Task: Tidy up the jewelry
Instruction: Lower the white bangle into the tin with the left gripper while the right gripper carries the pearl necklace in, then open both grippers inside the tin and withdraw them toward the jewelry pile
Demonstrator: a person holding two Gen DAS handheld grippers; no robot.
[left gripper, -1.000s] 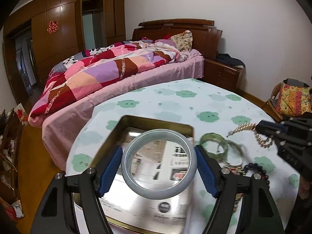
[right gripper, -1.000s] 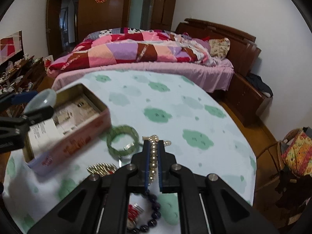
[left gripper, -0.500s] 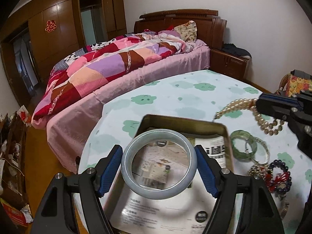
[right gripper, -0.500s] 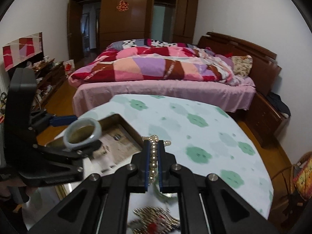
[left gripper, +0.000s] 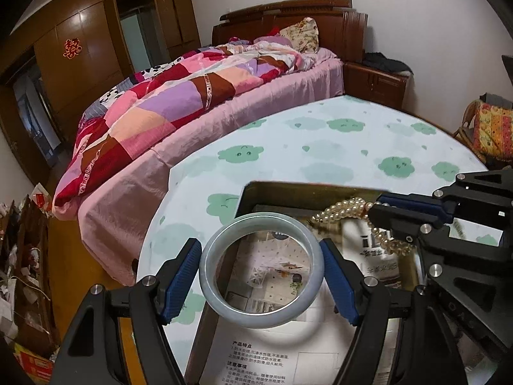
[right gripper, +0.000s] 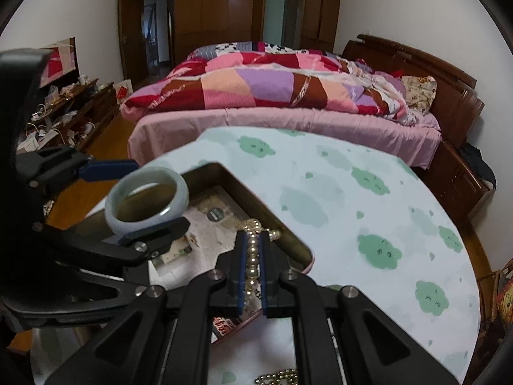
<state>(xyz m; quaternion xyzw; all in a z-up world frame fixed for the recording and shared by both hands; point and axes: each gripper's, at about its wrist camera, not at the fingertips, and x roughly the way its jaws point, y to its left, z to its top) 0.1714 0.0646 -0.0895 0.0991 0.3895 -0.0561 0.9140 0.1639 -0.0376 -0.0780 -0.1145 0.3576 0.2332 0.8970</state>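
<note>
My left gripper (left gripper: 258,247) is shut on a pale grey-green jade bangle (left gripper: 261,219), its blue pads pressing on the ring's two sides. The bangle hangs level over the near half of an open metal tin (left gripper: 307,186) lined with printed paper. My right gripper (right gripper: 253,237) is shut on a pearl necklace (right gripper: 251,256); a short loop of pearls spills past the fingertips over the tin's right rim (right gripper: 290,245). In the left wrist view the right gripper (left gripper: 376,207) comes in from the right, with the pearls (left gripper: 343,208) dangling above the paper. The right wrist view shows the bangle (right gripper: 144,221) at left.
The tin stands near the left edge of a round table (left gripper: 320,147) under a cloud-print cloth. A gold bead chain (right gripper: 279,377) lies close to me. A bed (right gripper: 288,118) runs along the table's far side. A wicker chair with a cushion (left gripper: 490,128) stands at right.
Both grippers have swung left across the table, carrying the bangle and the pearls from beside the tin to over it. The green bangles and dark beads have left the views.
</note>
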